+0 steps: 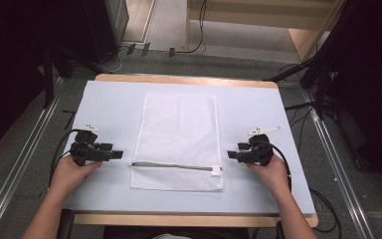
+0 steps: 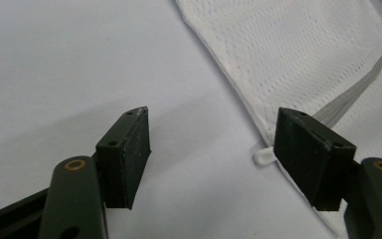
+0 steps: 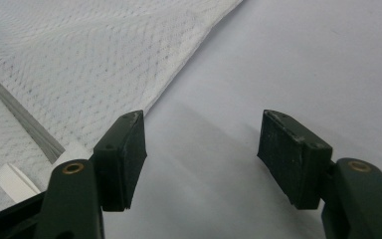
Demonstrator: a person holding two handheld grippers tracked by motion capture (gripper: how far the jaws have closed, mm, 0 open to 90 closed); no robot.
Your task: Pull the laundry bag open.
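A white mesh laundry bag [image 1: 179, 139] lies flat in the middle of the table, its grey zipper [image 1: 171, 166] running across near the front edge. My left gripper [image 1: 119, 153] rests just left of the bag, pointing right at the zipper's left end, jaws open and nothing between them. In the left gripper view the bag [image 2: 298, 55] edge and a small white tab [image 2: 263, 158] lie by the right jaw of the left gripper [image 2: 211, 144]. My right gripper [image 1: 230, 155] sits just right of the bag, open and empty. In the right gripper view its jaws [image 3: 201, 144] stand over bare table beside the bag [image 3: 79, 64].
The table [image 1: 109, 104] has a pale blue-grey top with a wooden rim. Metal floor rails [image 1: 25, 149] run along both sides, with cables and dark stands [image 1: 323, 79] beyond. A white label [image 3: 12, 181] sits at the zipper's right end.
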